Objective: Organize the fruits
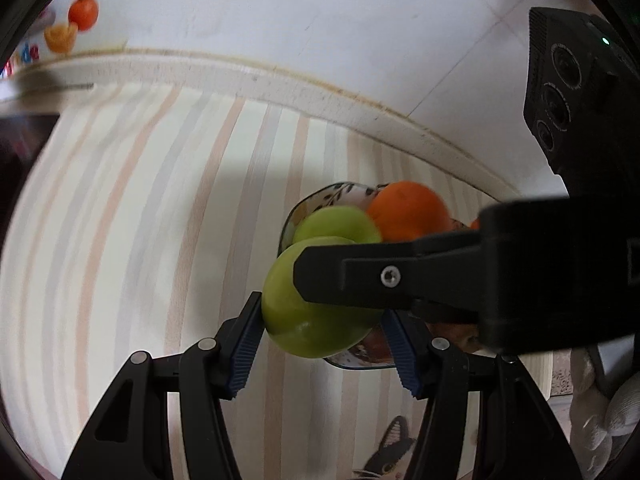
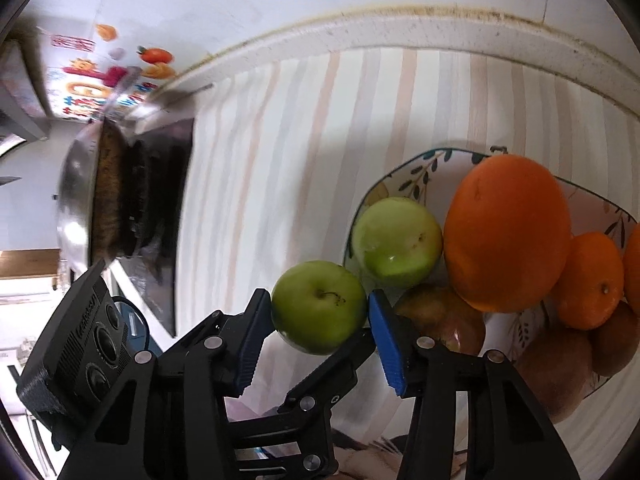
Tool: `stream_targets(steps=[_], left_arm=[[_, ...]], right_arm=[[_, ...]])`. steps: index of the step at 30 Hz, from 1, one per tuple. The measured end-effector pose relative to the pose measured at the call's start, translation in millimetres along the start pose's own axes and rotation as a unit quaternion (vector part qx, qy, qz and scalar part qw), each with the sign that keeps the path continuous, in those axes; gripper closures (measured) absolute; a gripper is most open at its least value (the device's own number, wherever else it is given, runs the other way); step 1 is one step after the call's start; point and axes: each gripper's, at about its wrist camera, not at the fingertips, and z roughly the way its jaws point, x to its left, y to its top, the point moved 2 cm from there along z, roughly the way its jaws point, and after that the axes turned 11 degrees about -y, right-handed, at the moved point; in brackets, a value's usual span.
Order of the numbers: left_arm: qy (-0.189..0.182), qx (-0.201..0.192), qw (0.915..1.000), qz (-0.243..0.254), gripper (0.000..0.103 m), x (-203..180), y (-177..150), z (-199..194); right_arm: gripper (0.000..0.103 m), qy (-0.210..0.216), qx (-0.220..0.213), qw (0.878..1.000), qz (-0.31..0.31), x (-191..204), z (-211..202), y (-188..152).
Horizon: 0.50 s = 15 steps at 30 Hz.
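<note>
One green apple (image 1: 316, 320) (image 2: 320, 304) hangs above the striped mat, just left of a patterned bowl (image 2: 400, 172) (image 1: 332, 190). My left gripper (image 1: 320, 320) has its blue pads pressed on the apple's two sides. My right gripper (image 2: 318, 308) is also shut on this apple; one of its black fingers (image 1: 360, 276) crosses over the fruit in the left wrist view. In the bowl lie a second green apple (image 2: 396, 240) (image 1: 336, 224), a large orange (image 2: 508, 232) (image 1: 408, 212), a small mandarin (image 2: 588, 280), a reddish apple (image 2: 444, 316) and brown fruit (image 2: 556, 376).
A metal wok (image 2: 76, 200) sits on a black hob (image 2: 160, 200) to the left of the striped mat (image 2: 280, 160). The counter's raised white back edge (image 2: 400, 32) runs behind, under a tiled wall with fruit stickers (image 1: 82, 12). A gloved hand (image 1: 600, 420) is at lower right.
</note>
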Motion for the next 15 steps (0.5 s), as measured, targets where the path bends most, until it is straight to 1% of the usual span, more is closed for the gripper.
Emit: stream_targets(steps=[4,6,8,12,15], left_arm=[[0.007,0.005,0.9992,0.038,0.048,-35.7,1.9,-13.8],[0.008,0.015,0.9981,0.059,0.047,-57.6,-0.2,-13.8],[0.006,0.025,0.9972,0.07,0.047,-73.3,-0.3,-9.8],[-0.001,0.059,0.9945,0.087,0.047,-102.0,-8.9,11.4],[0.0,0.086,0.9922,0.09,0.047,-112.4,-10.6,27.4]], right_arm=[[0.05,0.019,-0.032,0.999,0.006,-13.3,-35.9,-13.9],[0.05,0.027,-0.043,0.999,0.016,-25.5,-50.3,-23.3],[0.05,0.028,-0.053,0.998,0.029,-42.2,-63.6,-34.6],[0.05,0.026,-0.06,0.996,0.061,-76.8,-71.0,-52.1],[0.05,0.029,-0.059,0.994,0.087,-100.5,-67.3,-61.8]])
